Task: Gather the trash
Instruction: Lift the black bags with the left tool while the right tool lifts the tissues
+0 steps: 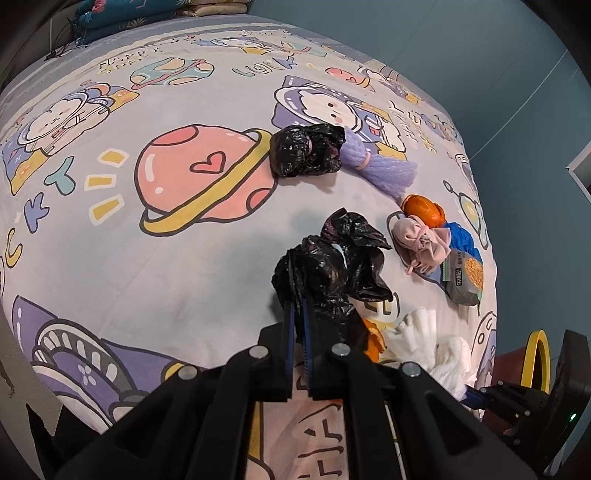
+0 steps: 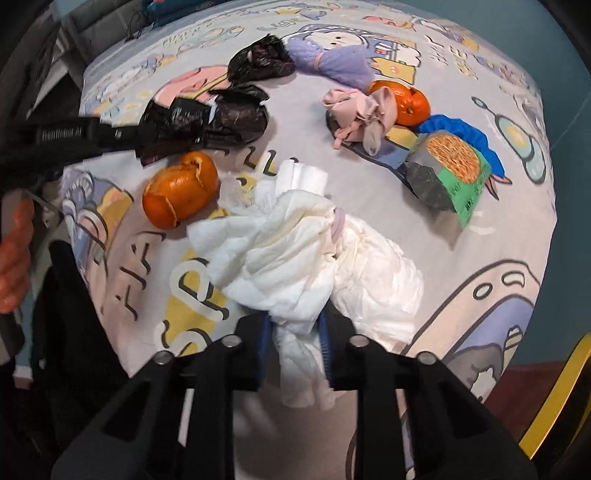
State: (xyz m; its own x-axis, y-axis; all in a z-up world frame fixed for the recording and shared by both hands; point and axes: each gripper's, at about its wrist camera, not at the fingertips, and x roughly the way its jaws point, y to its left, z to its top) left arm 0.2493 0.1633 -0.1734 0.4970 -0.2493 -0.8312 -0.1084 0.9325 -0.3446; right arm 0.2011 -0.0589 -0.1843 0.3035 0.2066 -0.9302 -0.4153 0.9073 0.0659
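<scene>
My left gripper (image 1: 298, 295) is shut on a crumpled black plastic bag (image 1: 332, 266), held just above the bed sheet (image 1: 147, 258); the bag also shows in the right wrist view (image 2: 207, 118). My right gripper (image 2: 295, 317) is shut on a bundle of white tissue paper (image 2: 291, 251) lying on the sheet (image 2: 480, 258). Loose around them lie an orange peel (image 2: 179, 190), a second black bag (image 2: 260, 61), a purple foam net (image 2: 332, 61), a pink cloth wad (image 2: 360, 110), an orange (image 2: 410, 103), a blue scrap (image 2: 461, 129) and a grey-green snack wrapper (image 2: 447, 173).
The cartoon-print sheet covers a bed that drops off at the right edge (image 1: 491, 258) toward a teal wall (image 1: 480, 55). Folded bedding (image 1: 155, 14) lies at the far end. A yellow-rimmed object (image 1: 537, 362) stands at the lower right, off the bed.
</scene>
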